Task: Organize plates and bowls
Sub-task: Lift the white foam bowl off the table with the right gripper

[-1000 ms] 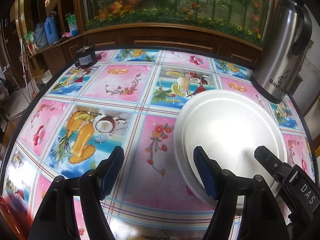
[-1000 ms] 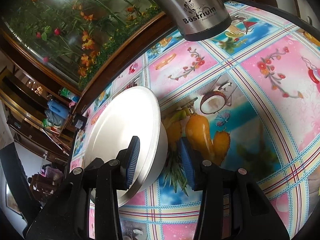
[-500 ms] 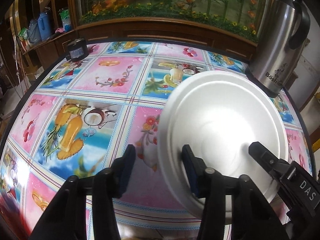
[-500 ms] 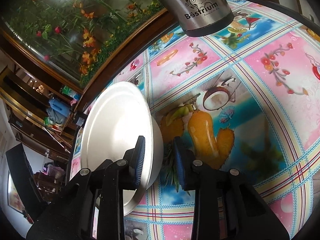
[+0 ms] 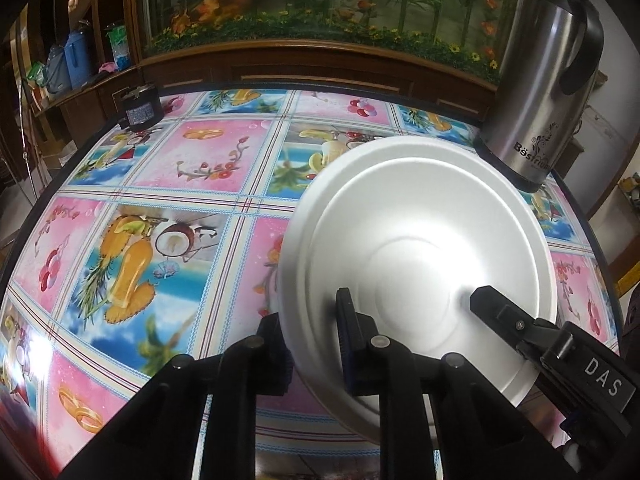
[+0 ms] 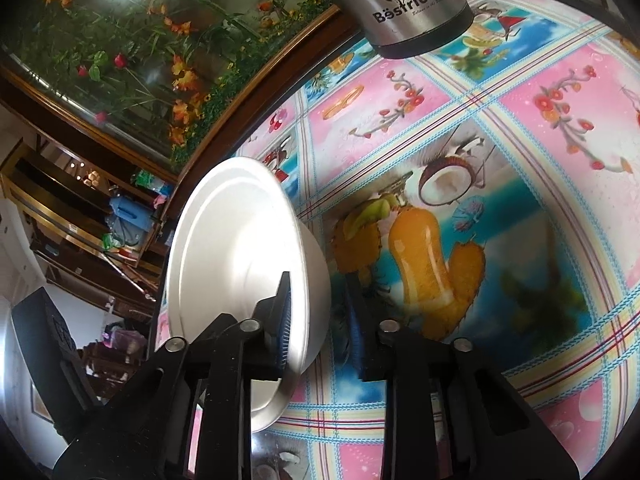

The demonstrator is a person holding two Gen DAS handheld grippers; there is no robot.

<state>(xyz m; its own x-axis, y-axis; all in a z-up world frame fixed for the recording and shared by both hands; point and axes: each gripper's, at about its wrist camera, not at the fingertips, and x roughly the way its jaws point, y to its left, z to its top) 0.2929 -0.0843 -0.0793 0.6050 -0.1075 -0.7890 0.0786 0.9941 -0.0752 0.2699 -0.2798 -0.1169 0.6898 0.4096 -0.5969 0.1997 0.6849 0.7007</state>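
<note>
A white plate (image 5: pixel 420 240) is held above the fruit-print tablecloth (image 5: pixel 200 168), tilted. My left gripper (image 5: pixel 310 332) is shut on its near left rim, one finger on top and one under. My right gripper (image 6: pixel 320 320) is shut on the opposite rim of the same plate, which shows edge-on in the right wrist view (image 6: pixel 236 248). Its black finger (image 5: pixel 504 312) reaches over the plate's right side in the left wrist view. Whether a bowl sits under the plate cannot be told.
A tall steel thermos jug (image 5: pixel 548 84) stands at the table's back right, close to the plate; its base shows in the right wrist view (image 6: pixel 404 8). A small dark jar (image 5: pixel 138 110) stands at the back left. A wooden cabinet with an aquarium (image 5: pixel 320 12) runs behind the table.
Both grippers have closed onto the plate's rim from opposite sides. The plate has come up off the table and tilted.
</note>
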